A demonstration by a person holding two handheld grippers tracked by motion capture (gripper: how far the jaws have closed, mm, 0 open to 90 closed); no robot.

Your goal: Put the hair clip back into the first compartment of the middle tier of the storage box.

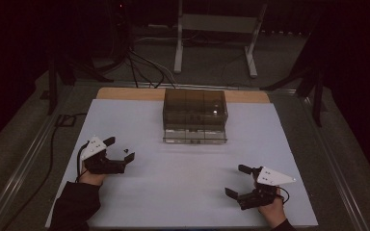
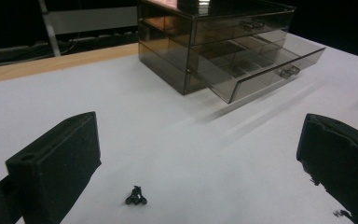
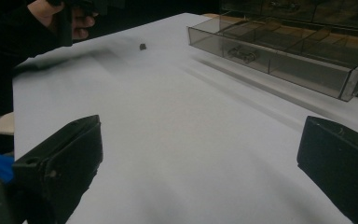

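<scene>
- Landmark: smoky clear drawer box [image 1: 195, 115] at the far middle of the white surface [image 1: 183, 187]; bottom drawer [image 2: 270, 70] pulled out partway, toward the person.
- Thing in play: small black clip [image 2: 136, 196], tiny, dark, lying loose on the surface, front-left of the drawer box and well apart from it. In the high view it's a speck [image 1: 125, 151] just past the left gripper's tips.
- Left gripper [image 1: 123, 150]: open, jaws spread wide, nothing between them. Sits front-left of the drawer box, low over the surface.
- Key relation: clip lies straight ahead of the left gripper and between the lines of its two jaws, a bit closer to the left-hand jaw in the left gripper view. Apart from both jaws, no contact.
- Clip's long axis: too small to tell; looks like a compact lump with two rounded lobes.
- Right gripper [image 1: 238, 180]: also open, empty, front-right of the drawer box, well apart from the clip. From the right gripper view the clip [image 3: 142, 46] is a far dot near the other hand [image 3: 77, 21].
- Nearer arm: left, clearly. Right would have to cross the whole front of the drawer box.
- Judgement: step in hand looks like a pick of the clip with the left gripper, the open drawer the likely drop spot. Next move calls for a short push forward and down, then closing on it.
- Risk: clip is small and flat to the surface; jaws could nudge it off instead of pinching.
</scene>
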